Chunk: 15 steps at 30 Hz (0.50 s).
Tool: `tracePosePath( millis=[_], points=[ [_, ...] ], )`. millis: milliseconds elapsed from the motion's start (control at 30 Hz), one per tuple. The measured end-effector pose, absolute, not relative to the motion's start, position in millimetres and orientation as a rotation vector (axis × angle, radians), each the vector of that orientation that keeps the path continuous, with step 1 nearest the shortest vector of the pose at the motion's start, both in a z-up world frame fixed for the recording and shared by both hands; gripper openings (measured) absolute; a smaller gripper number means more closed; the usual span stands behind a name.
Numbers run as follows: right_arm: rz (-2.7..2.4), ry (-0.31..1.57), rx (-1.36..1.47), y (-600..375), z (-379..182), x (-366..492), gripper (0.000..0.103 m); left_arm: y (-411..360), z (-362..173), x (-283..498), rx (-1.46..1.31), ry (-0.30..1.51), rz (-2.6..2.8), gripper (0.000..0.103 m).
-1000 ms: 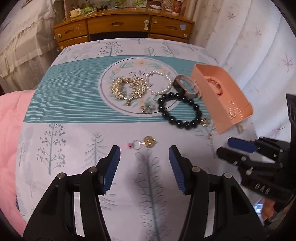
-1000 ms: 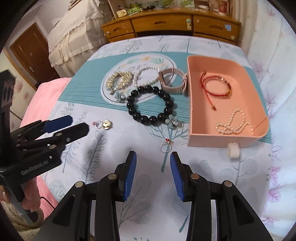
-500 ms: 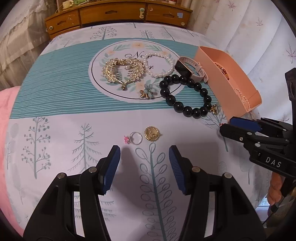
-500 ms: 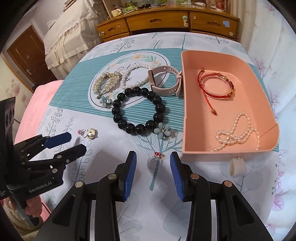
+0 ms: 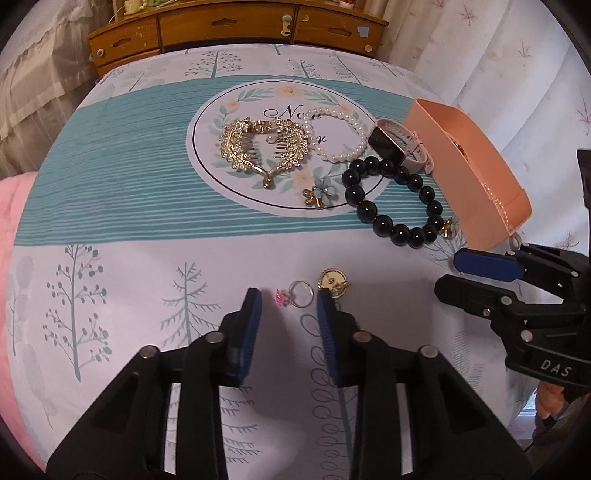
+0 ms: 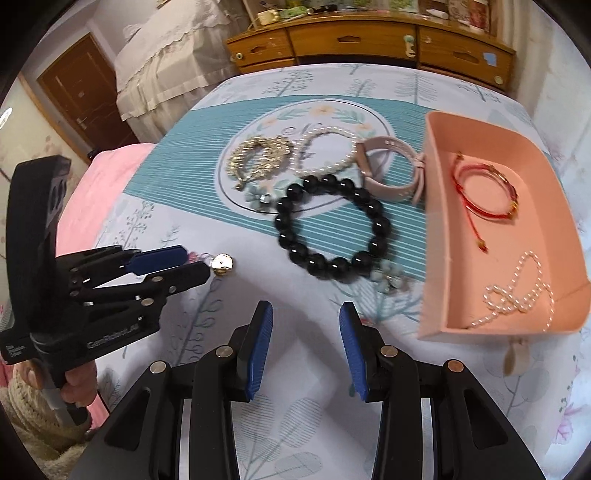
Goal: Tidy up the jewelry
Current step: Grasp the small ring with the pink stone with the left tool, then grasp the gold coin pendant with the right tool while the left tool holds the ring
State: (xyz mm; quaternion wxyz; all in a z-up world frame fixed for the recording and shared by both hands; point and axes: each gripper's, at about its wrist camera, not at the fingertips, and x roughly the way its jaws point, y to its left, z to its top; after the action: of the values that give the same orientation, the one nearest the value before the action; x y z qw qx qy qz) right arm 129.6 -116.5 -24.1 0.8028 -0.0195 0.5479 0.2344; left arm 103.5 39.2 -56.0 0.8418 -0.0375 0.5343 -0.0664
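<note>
A thin ring with a pink stone [image 5: 300, 293] lies on the printed bedspread between the tips of my left gripper [image 5: 290, 301]. The jaws are closing on it, and the pads are not pressing on it. A round gold pendant [image 5: 332, 282] sits just past the right-hand fingertip. In the right wrist view the left gripper [image 6: 192, 264] points at that pendant [image 6: 221, 264]. My right gripper [image 6: 306, 317] hangs open over bare cloth, close to the peach tray [image 6: 436, 221]. The tray holds a red cord bracelet [image 6: 487, 192] and a pearl string [image 6: 517, 291].
Further back lie a black bead bracelet [image 5: 382, 223], a gold leaf hair comb [image 5: 236, 147], a pearl bracelet [image 5: 343, 157], a pink-strapped watch [image 5: 388, 144] and a flower earring [image 5: 321, 192]. A wooden dresser [image 5: 229, 26] stands beyond the bed. A pink blanket [image 5: 11, 206] borders the left.
Both grippers have sunk closer to the bedspread. The left jaws have narrowed around the pink-stone ring. The small ring seen between the right fingertips earlier no longer shows.
</note>
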Motion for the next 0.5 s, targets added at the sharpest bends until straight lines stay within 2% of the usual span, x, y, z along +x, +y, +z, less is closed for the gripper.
tracePosePath(
  millis=[133,300,500],
  points=[
    [0.516,1.184,-0.040,-110,-27,129,0.038,38,-56,106,-0.037,1.118,-0.136,0.019],
    [0.521,1.201,-0.036,-106,-33,127,0.038,41,-57,109,-0.033,1.116,-0.130,0.007],
    [0.543,1.200,-0.049,-97,-35,128,0.038,48,-50,104,-0.047,1.086,-0.123,0.006]
  ],
)
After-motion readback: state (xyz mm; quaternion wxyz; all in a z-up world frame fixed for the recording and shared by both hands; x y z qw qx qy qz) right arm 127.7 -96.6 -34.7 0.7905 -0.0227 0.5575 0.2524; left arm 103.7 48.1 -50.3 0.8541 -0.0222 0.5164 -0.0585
